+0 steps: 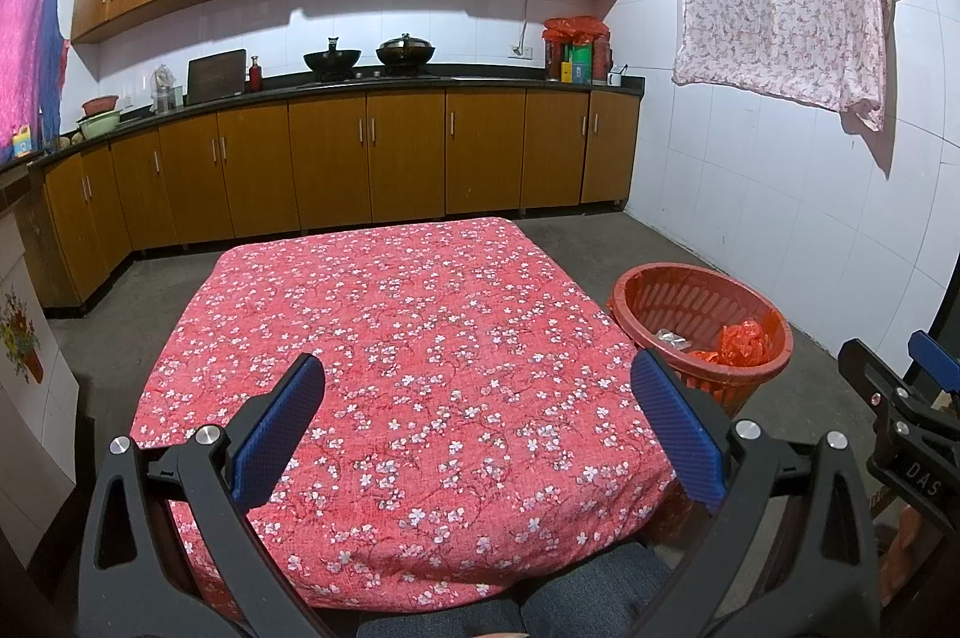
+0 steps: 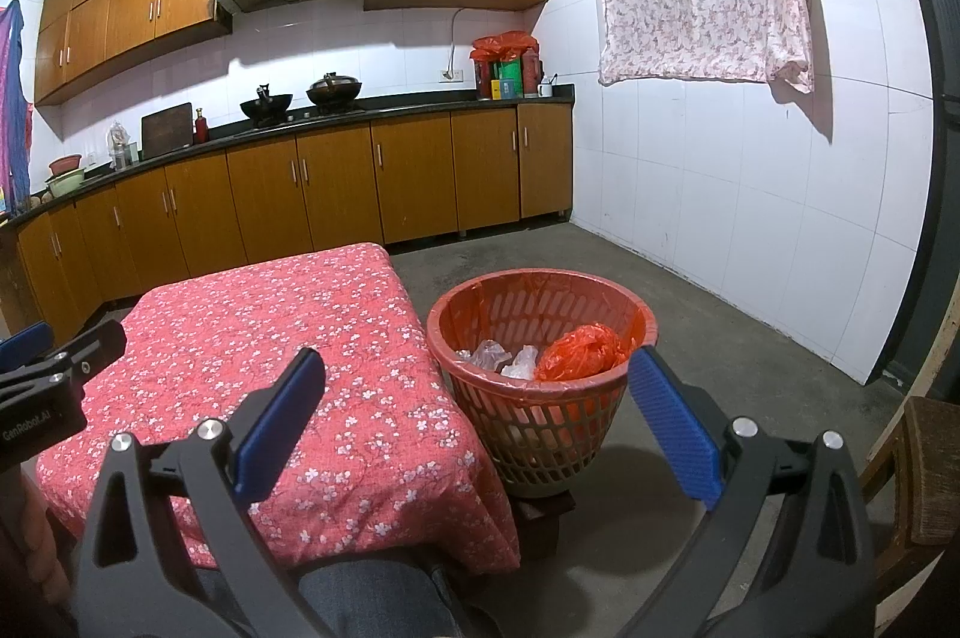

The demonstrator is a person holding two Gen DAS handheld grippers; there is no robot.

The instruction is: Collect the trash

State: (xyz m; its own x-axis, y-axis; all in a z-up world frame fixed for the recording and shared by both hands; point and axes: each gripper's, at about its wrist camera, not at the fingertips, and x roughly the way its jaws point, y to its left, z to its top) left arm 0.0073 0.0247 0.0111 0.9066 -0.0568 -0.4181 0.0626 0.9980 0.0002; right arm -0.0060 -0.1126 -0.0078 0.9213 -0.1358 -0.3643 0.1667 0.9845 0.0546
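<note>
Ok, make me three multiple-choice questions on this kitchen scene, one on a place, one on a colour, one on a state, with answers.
1. Where does the red slatted plastic waste basket stand?
A. on the counter
B. on the floor beside the table
C. on the table

2. What colour is the flowered cloth over the table?
A. red
B. green
C. white

3. How are the left tongs and right tongs?
A. both shut on trash
B. one open, one shut
C. both open, holding nothing

Answers: 1 B, the right wrist view shows it past the table's edge, low down. 2 A, red with small pale blossoms. 3 C, each view shows its blue pads spread wide with nothing between.
</note>
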